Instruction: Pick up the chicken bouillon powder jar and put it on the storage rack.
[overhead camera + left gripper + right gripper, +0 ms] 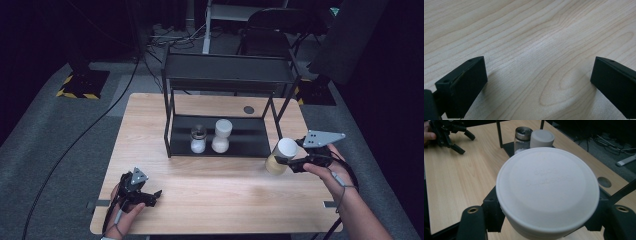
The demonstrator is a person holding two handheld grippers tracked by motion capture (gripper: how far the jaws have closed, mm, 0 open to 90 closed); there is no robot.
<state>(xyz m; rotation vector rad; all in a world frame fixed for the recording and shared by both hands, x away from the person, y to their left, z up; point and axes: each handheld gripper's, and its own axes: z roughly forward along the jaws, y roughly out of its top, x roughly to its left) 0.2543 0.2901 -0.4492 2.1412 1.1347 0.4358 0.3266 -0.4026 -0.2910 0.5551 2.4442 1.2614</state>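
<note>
The jar (280, 156) with the white lid sits pinched in the right gripper (284, 161), tilted and clear of the table (210, 195), just off the rack's (227, 75) front right corner. In the right gripper view the two black jaws press on the jar's sides below the lid (547, 186), which faces the camera; the grip looks firm, though the contents are hidden there. From the high view the jar holds something yellowish.

Further out, the lower shelf (245, 142) of the black rack carries a small shaker (198, 139) with a dark metal cap and a white bottle (221, 135), side by side and close together, towards the left half of the shelf. To their right the shelf is bare.

On the near left of the table the left gripper (157, 196) rests low with its jaws spread wide and nothing between them; its own view shows bare wood under them.

The step in hand looks like carrying the jar to the rack. The next move, I judge, calls for righting the jar, passing it under the upper shelf and past the right front post (276, 112) without knocking it, then setting it upright on the bare part of the lower shelf beside the white bottle before the jaws let go. The tilt and the narrow gap are the main risks.
</note>
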